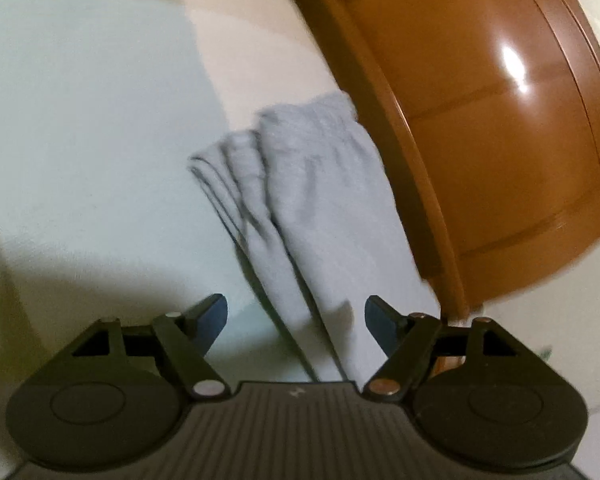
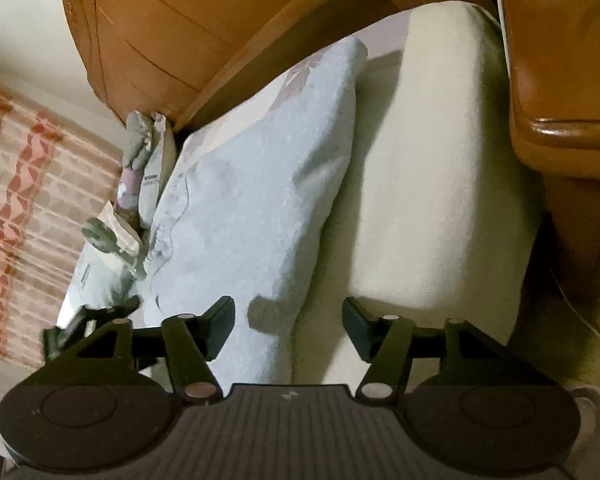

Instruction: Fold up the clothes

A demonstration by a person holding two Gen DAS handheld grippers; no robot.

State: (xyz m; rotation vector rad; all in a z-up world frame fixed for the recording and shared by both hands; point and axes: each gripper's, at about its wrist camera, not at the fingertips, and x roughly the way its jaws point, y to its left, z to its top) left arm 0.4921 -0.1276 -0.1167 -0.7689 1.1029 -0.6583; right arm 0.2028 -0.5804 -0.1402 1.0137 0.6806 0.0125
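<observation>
A grey garment [image 1: 320, 208], folded into a long strip, lies on the pale sheet [image 1: 100, 120] and runs toward the camera. My left gripper [image 1: 296, 312] hangs open over its near end; the cloth passes between the fingers, and neither pad presses on it. In the right wrist view a pale blue cloth piece [image 2: 252, 200] with a faint pink print lies on a cream surface [image 2: 440, 200]. My right gripper [image 2: 288, 308] stands open above its near edge, holding nothing. I cannot tell whether the blue piece is a folded garment or a cushion.
A glossy brown wooden board [image 1: 500, 120] stands close along the grey garment's right side. More brown wood [image 2: 560, 120] borders the cream surface on the right. A small heap of crumpled clothes [image 2: 140, 160] lies left of the blue piece, beside an orange-patterned fabric [image 2: 20, 200].
</observation>
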